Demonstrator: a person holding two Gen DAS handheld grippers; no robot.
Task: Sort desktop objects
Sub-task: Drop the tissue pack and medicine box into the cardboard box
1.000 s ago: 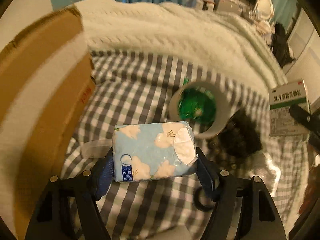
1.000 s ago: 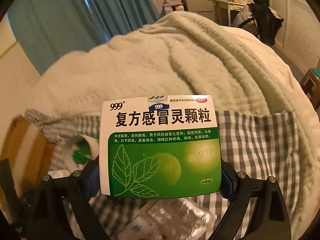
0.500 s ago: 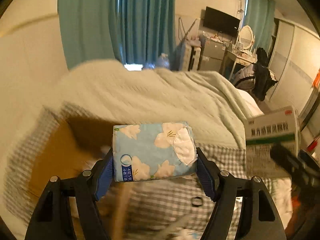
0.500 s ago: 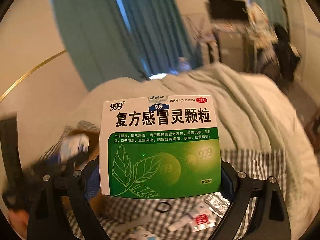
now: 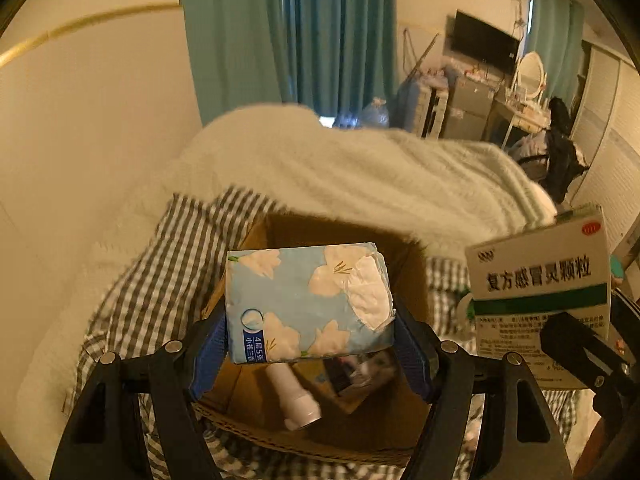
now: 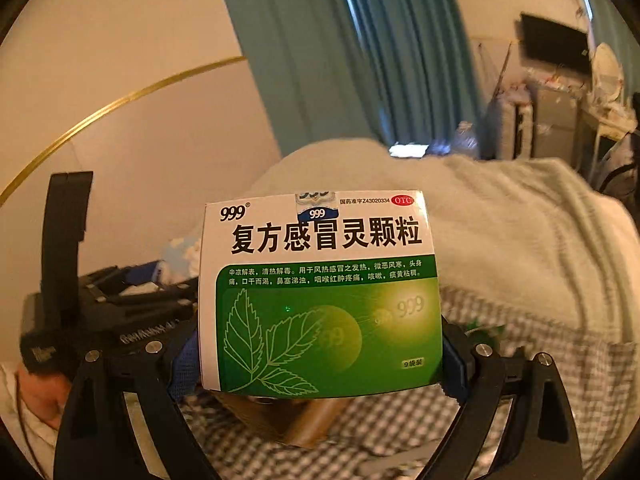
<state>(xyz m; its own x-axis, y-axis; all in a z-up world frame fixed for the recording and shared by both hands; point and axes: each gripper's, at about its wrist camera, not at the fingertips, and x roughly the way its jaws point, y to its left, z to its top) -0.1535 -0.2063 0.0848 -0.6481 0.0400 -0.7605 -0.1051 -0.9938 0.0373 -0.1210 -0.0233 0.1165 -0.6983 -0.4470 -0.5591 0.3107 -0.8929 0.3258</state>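
Left gripper (image 5: 310,332): clamped on tissue pack (image 5: 306,300), above open cardboard box (image 5: 328,432). Right gripper (image 6: 320,356): clamped on medicine box (image 6: 320,292), at 3 o'clock of pack.

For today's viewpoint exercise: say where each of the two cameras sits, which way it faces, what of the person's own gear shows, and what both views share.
Left wrist: on the left gripper, looking down past its tissue pack into the cardboard box.
Right wrist: on the right gripper, facing the medicine box it clamps, with the bed beyond; a sleeve shows lower left.
Shared: tissue pack, medicine box, checked cloth, white blanket, teal curtains.
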